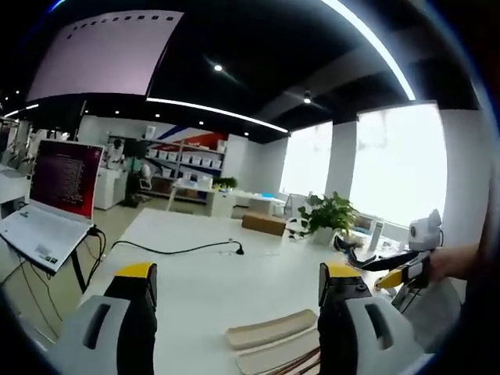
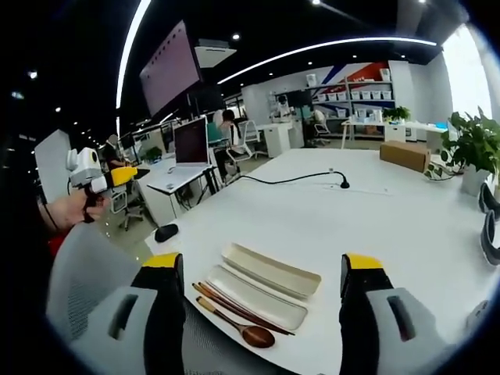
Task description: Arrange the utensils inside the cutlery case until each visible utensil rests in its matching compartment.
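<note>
white table, open office, laptop

Text lines show on the laptop screen, but they are too small to read.

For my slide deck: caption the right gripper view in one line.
Open right gripper hovers over a white table above the case, with spoon and chopsticks lying beside it.

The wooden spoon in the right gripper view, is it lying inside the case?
No, the wooden spoon lies on the table beside the case.
</note>
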The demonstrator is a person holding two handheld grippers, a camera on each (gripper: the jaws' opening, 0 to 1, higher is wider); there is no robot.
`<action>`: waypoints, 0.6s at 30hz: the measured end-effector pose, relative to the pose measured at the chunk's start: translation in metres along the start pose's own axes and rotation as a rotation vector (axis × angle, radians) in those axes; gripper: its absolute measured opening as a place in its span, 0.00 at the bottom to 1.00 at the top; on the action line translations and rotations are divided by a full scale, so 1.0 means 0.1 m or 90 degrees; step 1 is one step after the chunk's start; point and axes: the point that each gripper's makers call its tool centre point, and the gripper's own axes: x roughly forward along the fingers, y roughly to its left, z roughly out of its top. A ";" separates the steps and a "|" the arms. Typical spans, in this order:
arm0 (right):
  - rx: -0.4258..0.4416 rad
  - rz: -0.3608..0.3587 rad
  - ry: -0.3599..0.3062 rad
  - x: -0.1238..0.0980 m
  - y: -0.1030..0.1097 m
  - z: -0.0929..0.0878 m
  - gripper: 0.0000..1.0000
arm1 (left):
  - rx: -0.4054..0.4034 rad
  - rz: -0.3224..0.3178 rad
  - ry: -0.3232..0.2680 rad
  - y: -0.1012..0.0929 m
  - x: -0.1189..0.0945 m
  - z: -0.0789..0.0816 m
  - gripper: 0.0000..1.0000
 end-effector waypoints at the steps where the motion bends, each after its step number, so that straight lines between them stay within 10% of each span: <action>1: -0.001 0.001 0.001 0.00 0.00 0.00 0.79 | 0.001 0.000 0.001 0.00 0.00 0.00 0.88; 18: -0.045 0.015 0.023 0.03 0.08 -0.04 0.76 | 0.005 -0.009 0.016 -0.03 0.02 -0.04 0.87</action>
